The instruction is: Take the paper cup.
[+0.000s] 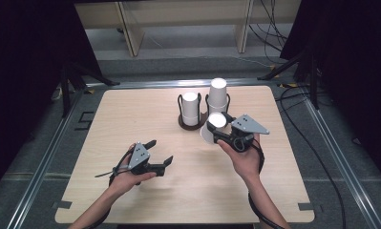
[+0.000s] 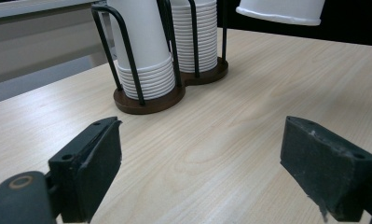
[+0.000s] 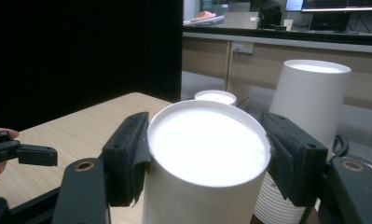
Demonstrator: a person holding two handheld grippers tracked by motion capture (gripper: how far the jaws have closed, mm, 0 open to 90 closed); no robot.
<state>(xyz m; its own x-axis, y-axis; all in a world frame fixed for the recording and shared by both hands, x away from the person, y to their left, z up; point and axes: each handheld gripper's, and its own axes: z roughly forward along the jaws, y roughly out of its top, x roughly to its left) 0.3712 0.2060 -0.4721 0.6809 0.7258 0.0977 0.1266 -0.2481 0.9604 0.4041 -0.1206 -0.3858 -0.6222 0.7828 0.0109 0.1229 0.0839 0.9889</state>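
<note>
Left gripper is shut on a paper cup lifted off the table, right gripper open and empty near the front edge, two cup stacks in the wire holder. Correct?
Sides are swapped. The right gripper is shut on the paper cup, as the right gripper view shows; the left gripper is open and empty in the left gripper view. Two cup stacks do stand in the wire holder.
</note>
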